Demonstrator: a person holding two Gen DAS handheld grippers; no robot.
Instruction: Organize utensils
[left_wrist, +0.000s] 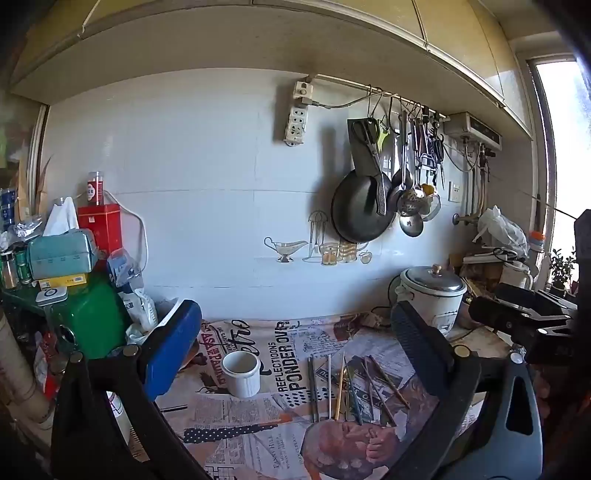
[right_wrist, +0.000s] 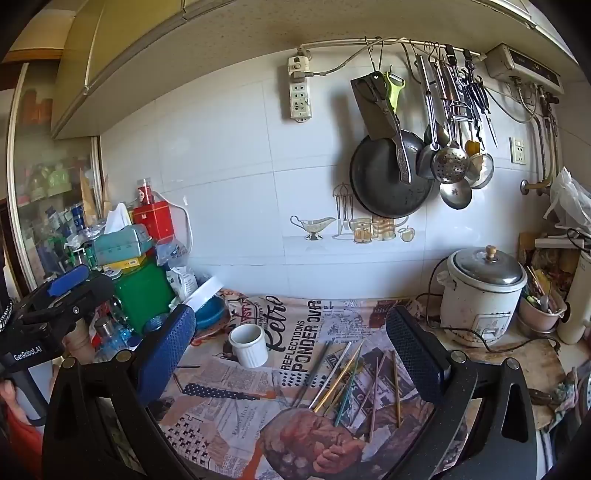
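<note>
Several loose chopsticks (left_wrist: 351, 387) (right_wrist: 347, 380), metal, gold and wooden, lie fanned out on the newspaper-covered counter (left_wrist: 258, 417) (right_wrist: 229, 406). To their left an empty white ribbed cup (left_wrist: 242, 373) (right_wrist: 249, 345) stands upright. My left gripper (left_wrist: 291, 314) hovers above the counter, open, with nothing between its blue and black fingers. My right gripper (right_wrist: 290, 317) is also open and empty, with cup and chopsticks ahead of it and below. Each gripper's body shows at the edge of the other's view.
A white rice cooker (left_wrist: 432, 291) (right_wrist: 484, 291) with its cord stands at the back right. A green canister (left_wrist: 88, 314) (right_wrist: 144, 291), tissue box and bags crowd the left. A blue bowl (right_wrist: 210, 310) sits behind the cup. A pan (right_wrist: 391, 177) and ladles hang on the wall.
</note>
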